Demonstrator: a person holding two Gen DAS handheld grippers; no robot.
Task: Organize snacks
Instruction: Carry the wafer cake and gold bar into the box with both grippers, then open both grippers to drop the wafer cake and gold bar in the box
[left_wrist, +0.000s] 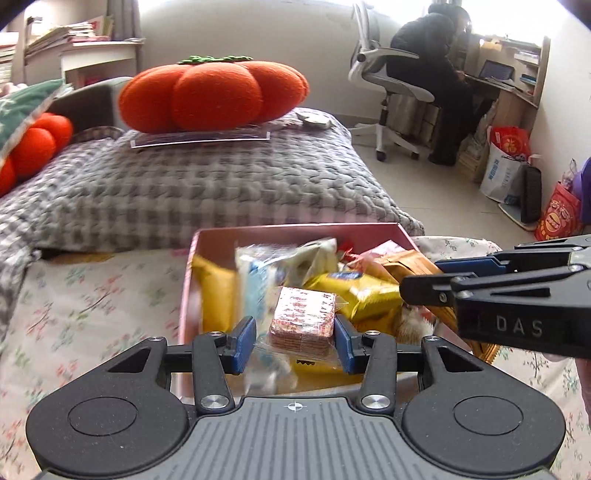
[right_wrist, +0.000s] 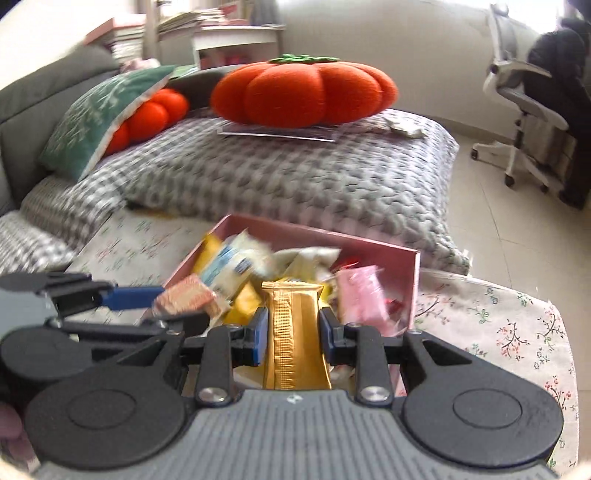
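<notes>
The left gripper (left_wrist: 294, 341) is clamped on a red wafer pack (left_wrist: 303, 320); the right gripper (right_wrist: 292, 335) pinches a gold bar (right_wrist: 293, 338), both over the near end of the pink box (right_wrist: 413, 284). Heaped packets could spill if jostled.

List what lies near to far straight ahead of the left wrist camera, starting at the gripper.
left gripper closed on the red-and-white wafer pack → pink snack box → grey checked blanket → orange pumpkin cushion
</notes>
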